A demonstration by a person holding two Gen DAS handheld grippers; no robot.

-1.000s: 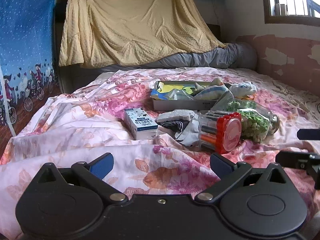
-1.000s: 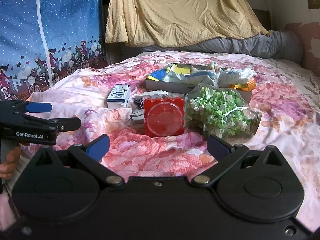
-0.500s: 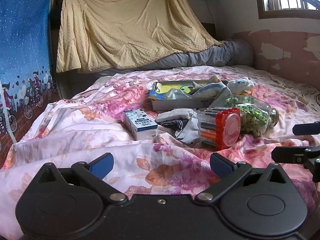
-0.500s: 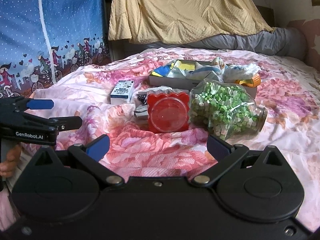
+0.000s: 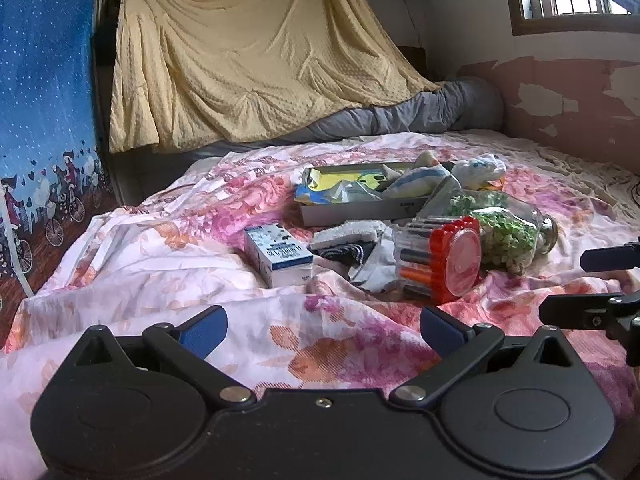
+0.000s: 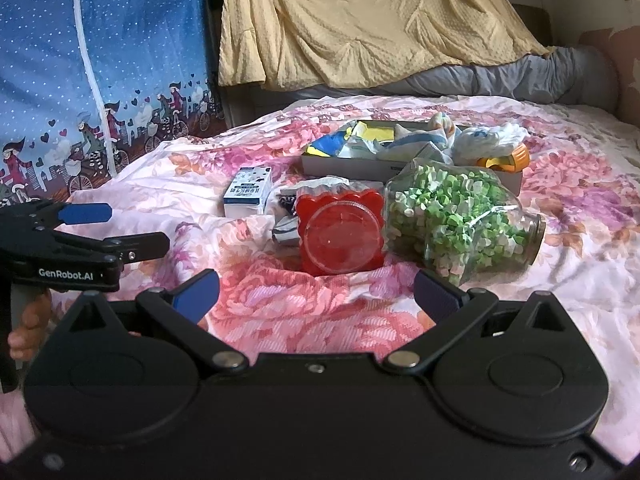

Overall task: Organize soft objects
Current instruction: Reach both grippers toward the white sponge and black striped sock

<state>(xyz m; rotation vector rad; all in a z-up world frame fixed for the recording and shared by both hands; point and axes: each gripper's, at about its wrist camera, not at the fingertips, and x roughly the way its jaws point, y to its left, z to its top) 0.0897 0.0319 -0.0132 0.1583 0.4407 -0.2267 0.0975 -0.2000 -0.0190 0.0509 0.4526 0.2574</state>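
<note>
Soft things lie on a floral bedspread: a white fluffy cloth [image 5: 347, 233], dark striped socks [image 5: 344, 251] and a white-blue plush [image 5: 478, 169]. A grey box [image 5: 360, 208] holds a striped soft toy [image 5: 416, 180] and coloured packets. My left gripper [image 5: 322, 324] is open and empty, well short of the pile. My right gripper [image 6: 316, 292] is open and empty, just in front of a red-lidded marker tub [image 6: 340, 236]. The box [image 6: 344, 166] and the plush [image 6: 490, 140] also show in the right wrist view.
A glass jar of green bits [image 6: 460, 220] lies on its side beside the tub. A small blue-white carton [image 5: 278, 256] sits left of the socks. A yellow blanket [image 5: 248, 52] hangs behind, a blue curtain [image 5: 44, 80] to the left.
Both grippers have drifted slightly forward towards the pile and stay open. Nothing on the bed has moved.
</note>
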